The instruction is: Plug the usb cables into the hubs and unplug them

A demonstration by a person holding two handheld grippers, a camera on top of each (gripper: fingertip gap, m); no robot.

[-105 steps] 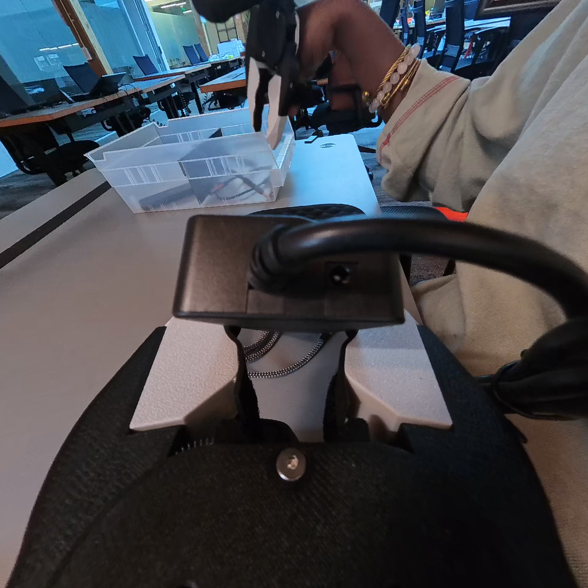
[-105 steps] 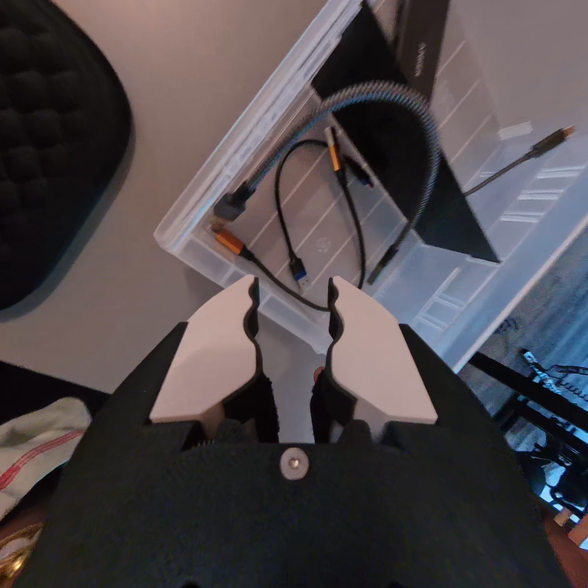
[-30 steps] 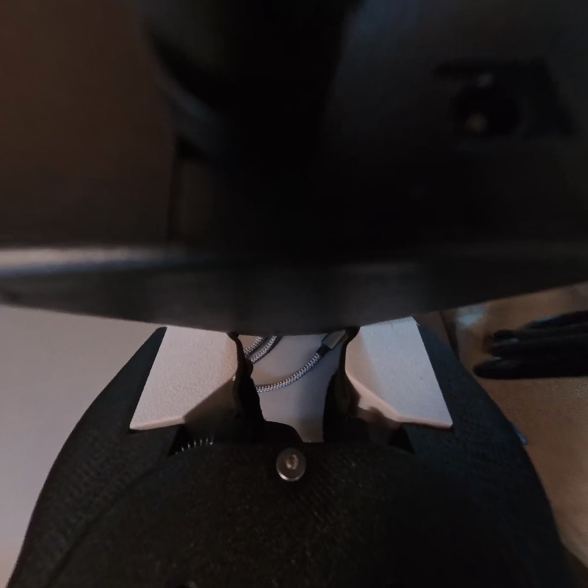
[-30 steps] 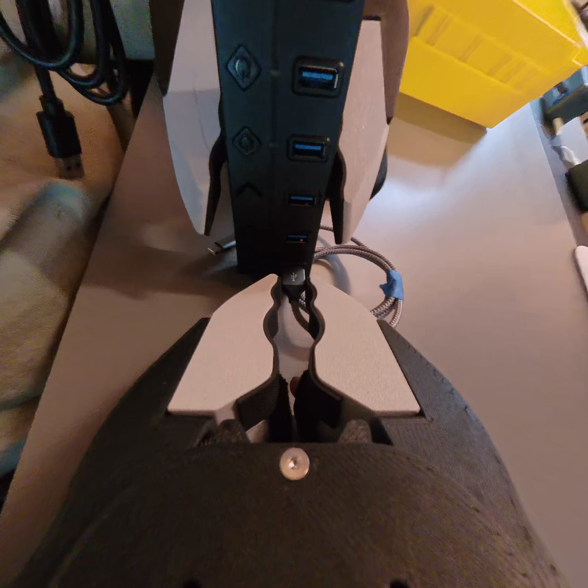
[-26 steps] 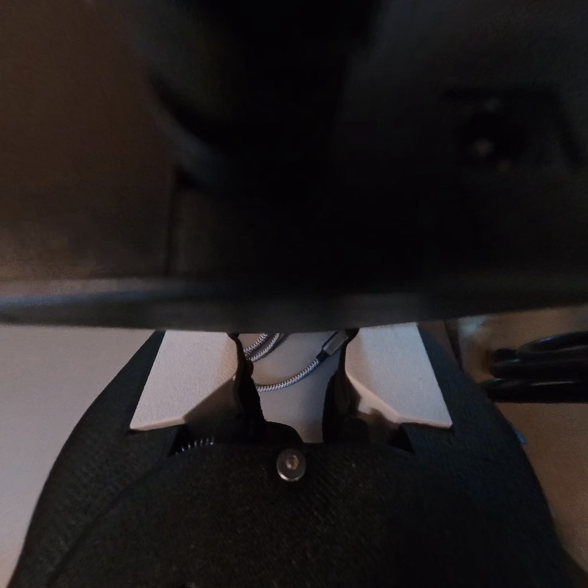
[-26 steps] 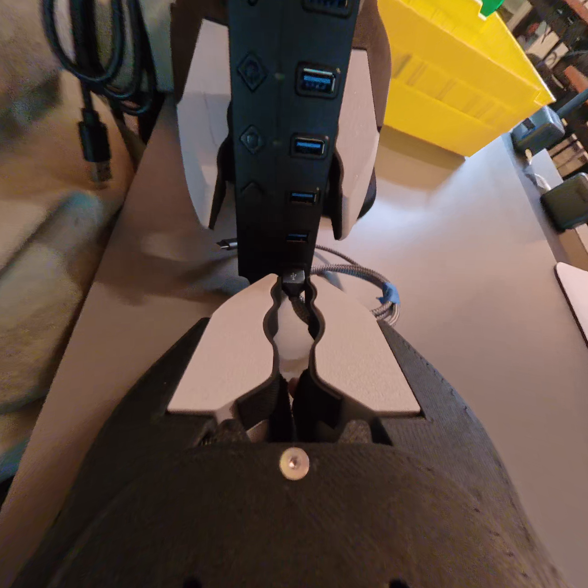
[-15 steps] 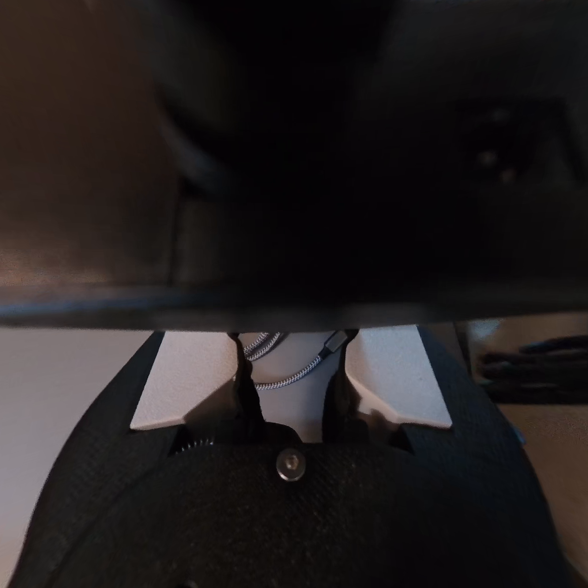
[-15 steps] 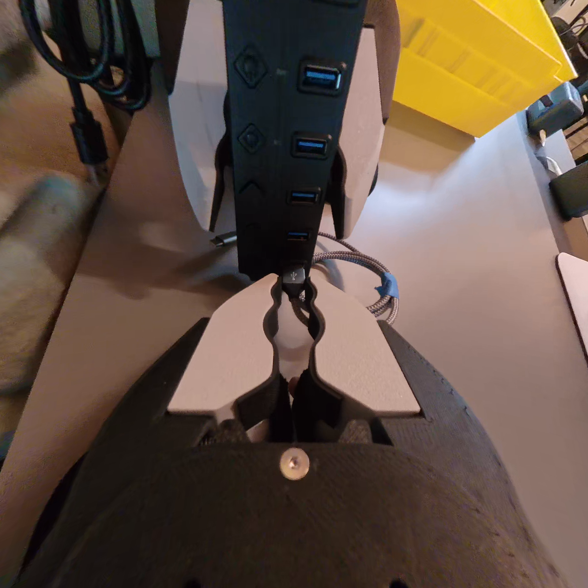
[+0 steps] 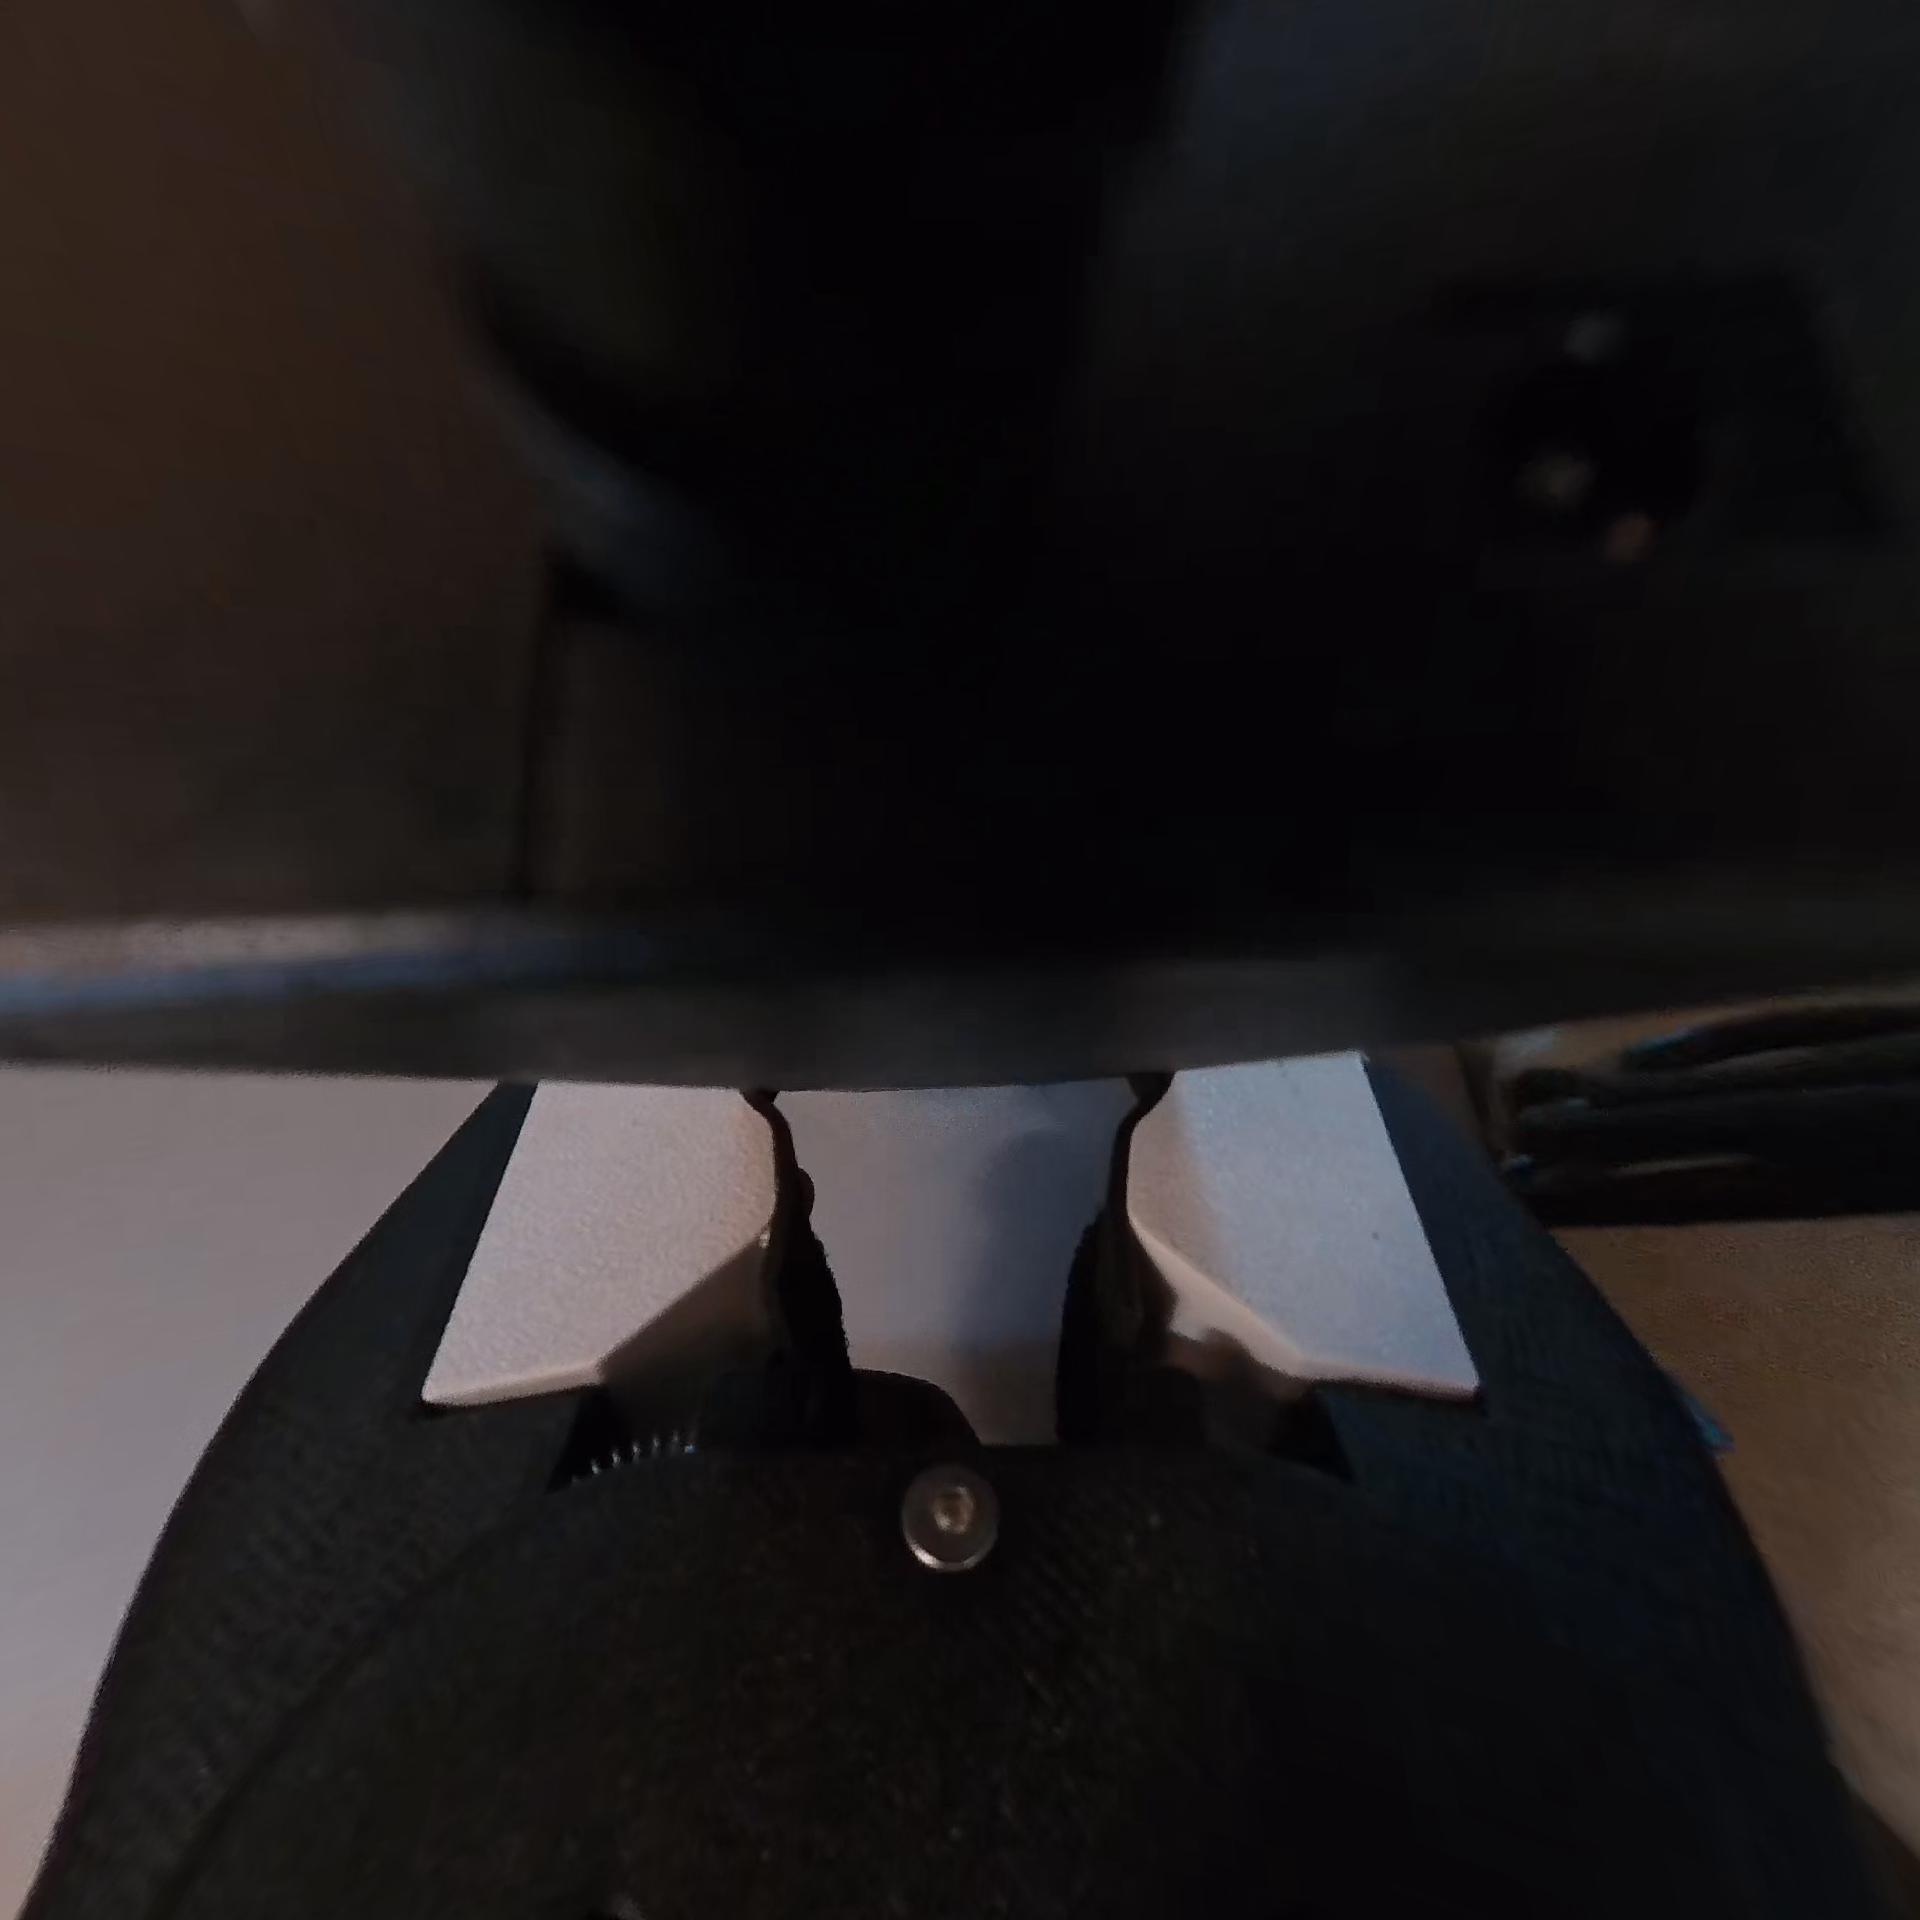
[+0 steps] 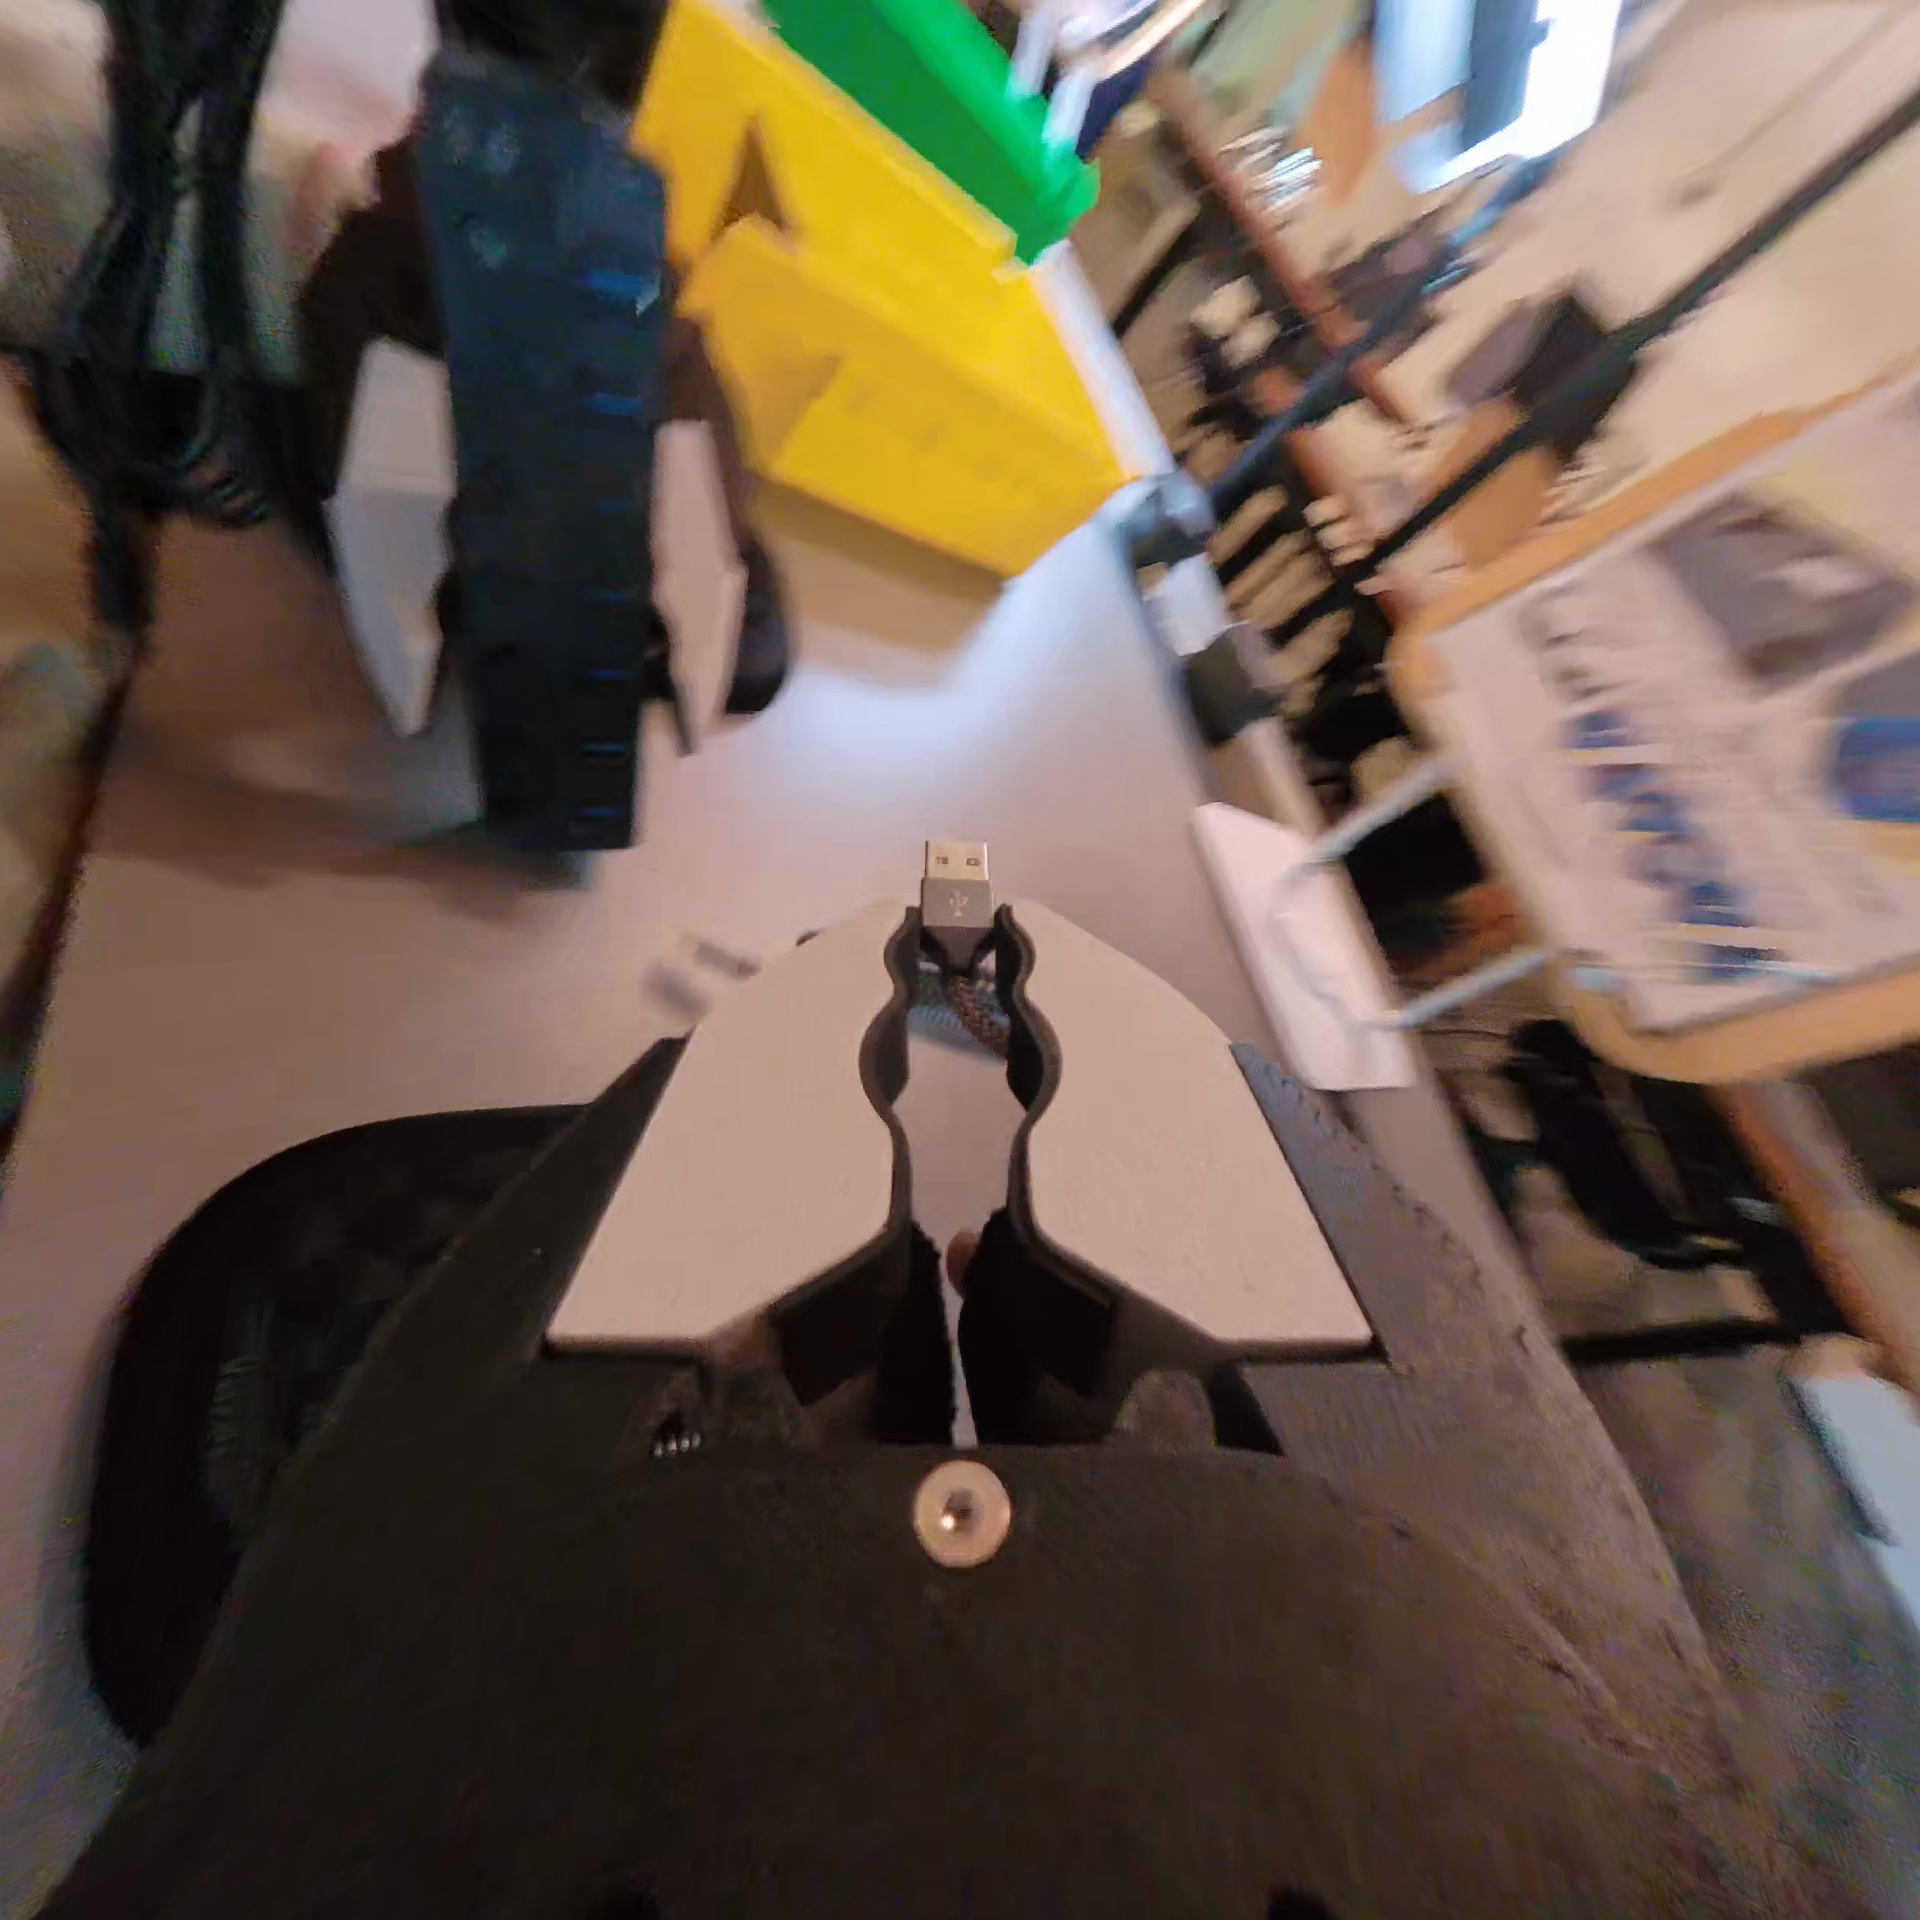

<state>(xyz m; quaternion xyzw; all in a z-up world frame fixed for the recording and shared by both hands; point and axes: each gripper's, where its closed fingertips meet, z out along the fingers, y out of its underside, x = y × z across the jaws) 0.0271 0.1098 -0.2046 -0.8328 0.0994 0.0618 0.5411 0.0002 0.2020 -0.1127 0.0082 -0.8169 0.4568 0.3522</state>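
Pale and matte, the desk point(image 10: 935, 727) runs up the frame toward yellow bins point(image 10: 883, 343) at upper centre, with the black hub point(image 10: 545, 468) standing upper left, gripped at its sides by the left gripper point(image 10: 561, 623), whose own view shows only the hub's dark underside point(image 9: 935, 623) across its fingers point(image 9: 623, 1226). At mid-frame the right gripper point(image 10: 958, 925) is closed narrowly on the USB plug point(image 10: 957, 883), metal tip free and well apart from the hub. I judge the plug light and rigid, best pinched on its grey shell, while the braided cable point(image 10: 961, 1013) behind is limp.

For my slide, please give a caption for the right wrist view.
Right claw grips a grey USB plug, free of the black hub.
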